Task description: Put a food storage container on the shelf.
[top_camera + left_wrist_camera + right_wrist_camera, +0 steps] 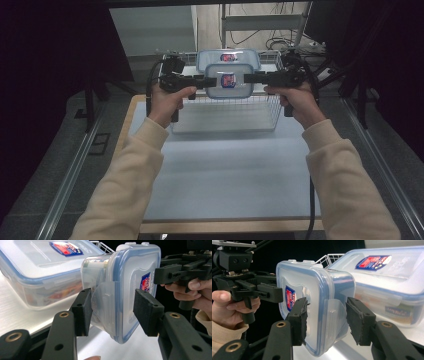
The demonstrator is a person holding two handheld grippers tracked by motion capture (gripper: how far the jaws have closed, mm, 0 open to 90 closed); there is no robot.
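Observation:
A small clear food container (229, 80) with a blue-rimmed lid and a red-and-blue sticker hangs on its side above the wire basket (270, 107). My left gripper (212, 81) is shut on its left end and my right gripper (247, 78) on its right end. In the left gripper view the pads (83, 312) press on the container (125, 290) across its lid edge and side latch. The right gripper (328, 320) clamps the opposite edge of the container (312, 280) the same way, and the left gripper (262, 293) shows beyond it.
A larger lidded container (228, 57) of the same kind rests in the wire basket behind the lifted one, also seen close by as the larger container (37, 270). The basket stands at the far end of the pale blue table (225, 165). Dark curtains flank both sides.

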